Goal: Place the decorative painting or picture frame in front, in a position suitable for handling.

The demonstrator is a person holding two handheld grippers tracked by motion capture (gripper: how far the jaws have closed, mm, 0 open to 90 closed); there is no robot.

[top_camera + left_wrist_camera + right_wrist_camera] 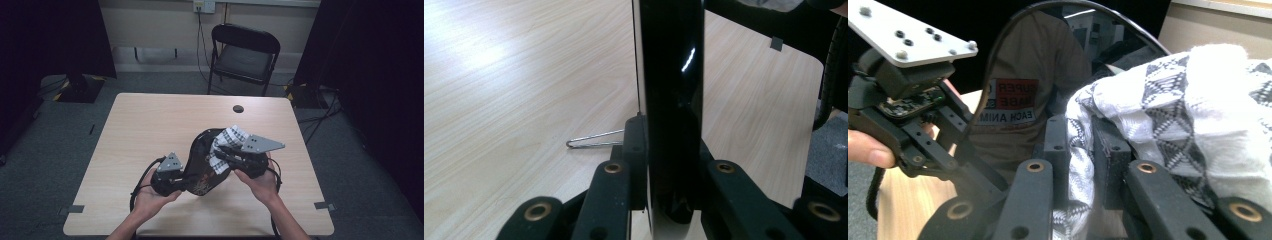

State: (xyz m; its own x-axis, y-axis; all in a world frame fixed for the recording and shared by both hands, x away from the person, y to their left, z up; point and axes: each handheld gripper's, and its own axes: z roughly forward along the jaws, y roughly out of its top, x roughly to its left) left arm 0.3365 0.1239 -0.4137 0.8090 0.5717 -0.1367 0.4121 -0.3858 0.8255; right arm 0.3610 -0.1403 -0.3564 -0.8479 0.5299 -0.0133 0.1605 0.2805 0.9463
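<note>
Left gripper [184,176], low at the table's [150,125] near edge, has its jaws clamped on the rim of a glossy black mirror [200,160], which stands tilted above the tabletop between the two hands; in the left gripper view the mirror's edge [671,100] runs upright between the jaws, with a thin wire stand [591,140] beside it on the wood. Right gripper [224,155], to the right, is closed on a black-and-white patterned cloth [227,140], pressed against the mirror's face [1048,65].
</note>
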